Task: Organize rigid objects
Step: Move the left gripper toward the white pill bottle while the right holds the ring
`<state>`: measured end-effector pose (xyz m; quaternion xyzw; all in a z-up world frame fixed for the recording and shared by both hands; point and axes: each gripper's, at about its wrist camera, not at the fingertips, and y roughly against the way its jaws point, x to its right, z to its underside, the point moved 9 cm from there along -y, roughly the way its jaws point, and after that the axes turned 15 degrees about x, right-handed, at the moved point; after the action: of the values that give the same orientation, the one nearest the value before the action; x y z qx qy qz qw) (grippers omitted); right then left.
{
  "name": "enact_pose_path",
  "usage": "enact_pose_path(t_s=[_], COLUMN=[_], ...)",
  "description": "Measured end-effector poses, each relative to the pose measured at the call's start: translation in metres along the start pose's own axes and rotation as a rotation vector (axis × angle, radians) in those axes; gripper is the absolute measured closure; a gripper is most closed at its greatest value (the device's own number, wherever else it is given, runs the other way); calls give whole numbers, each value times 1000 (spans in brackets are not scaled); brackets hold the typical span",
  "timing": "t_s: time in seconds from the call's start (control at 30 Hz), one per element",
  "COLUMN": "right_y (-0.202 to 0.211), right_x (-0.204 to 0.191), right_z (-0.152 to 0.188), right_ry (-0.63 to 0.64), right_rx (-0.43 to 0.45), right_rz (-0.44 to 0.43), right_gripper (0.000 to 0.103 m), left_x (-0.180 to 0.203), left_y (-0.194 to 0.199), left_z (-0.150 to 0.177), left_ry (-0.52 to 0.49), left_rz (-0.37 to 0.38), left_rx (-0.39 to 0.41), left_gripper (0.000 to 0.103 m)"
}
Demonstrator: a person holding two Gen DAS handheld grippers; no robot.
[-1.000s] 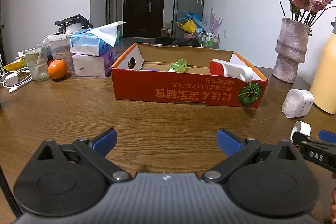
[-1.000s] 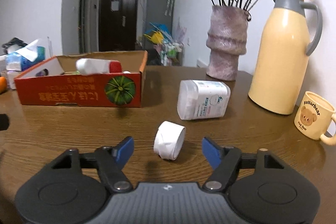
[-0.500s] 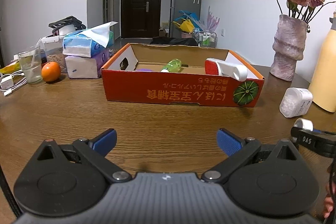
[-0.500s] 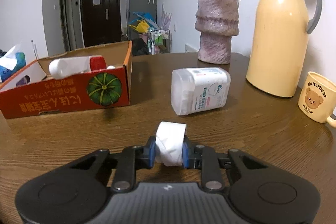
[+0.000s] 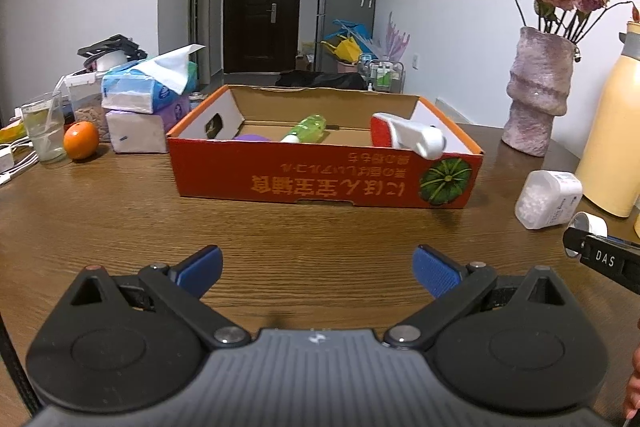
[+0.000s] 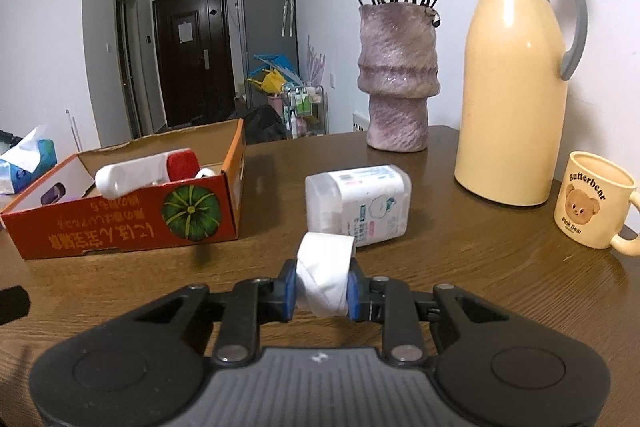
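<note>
The right hand-held gripper (image 6: 322, 289) is clenched on a small white roll of tape (image 6: 325, 273), its 2 blue pads pressing the roll's flat ends, so the roll's axis runs across the jaws, side to side. The roll is carried just above the brown wooden surface (image 6: 460, 267).

The open red cardboard box with a printed green pumpkin (image 6: 132, 223) lies ahead and to the left of this gripper; its long side runs away leftward, and its near right corner is the closest part. That makes the right hand the nearer one to finish the drop, I judge.

A white plastic canister lying on its side (image 6: 358, 201) sits just beyond the roll, slightly right, beside the straight path to the box but not across it. Inside the box, a white bottle with a red cap (image 6: 148, 173) leans on the near wall. Farther right stand a mottled pink vase (image 6: 396, 83), a cream thermos jug (image 6: 516, 79) and a bear mug (image 6: 592, 205).

The left hand-held gripper (image 5: 318, 267) is released, jaws wide, holding nothing, facing the box's long side.
</note>
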<state>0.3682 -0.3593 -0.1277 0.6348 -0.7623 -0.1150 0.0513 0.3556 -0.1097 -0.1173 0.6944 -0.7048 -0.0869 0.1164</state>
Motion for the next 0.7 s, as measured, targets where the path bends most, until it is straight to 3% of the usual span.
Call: enact_pose_path(t_s=[0.7], right_y=[-8], right_x=[76], right_z=[-24], right_ry=[-11], right_rx=[76], right_rz=[-2], right_gripper=[80], left_x=[99], left_y=[-18], left_z=[2], left_ry=[-31], left_rz=[8], left_rx=[1], left_gripper=[0])
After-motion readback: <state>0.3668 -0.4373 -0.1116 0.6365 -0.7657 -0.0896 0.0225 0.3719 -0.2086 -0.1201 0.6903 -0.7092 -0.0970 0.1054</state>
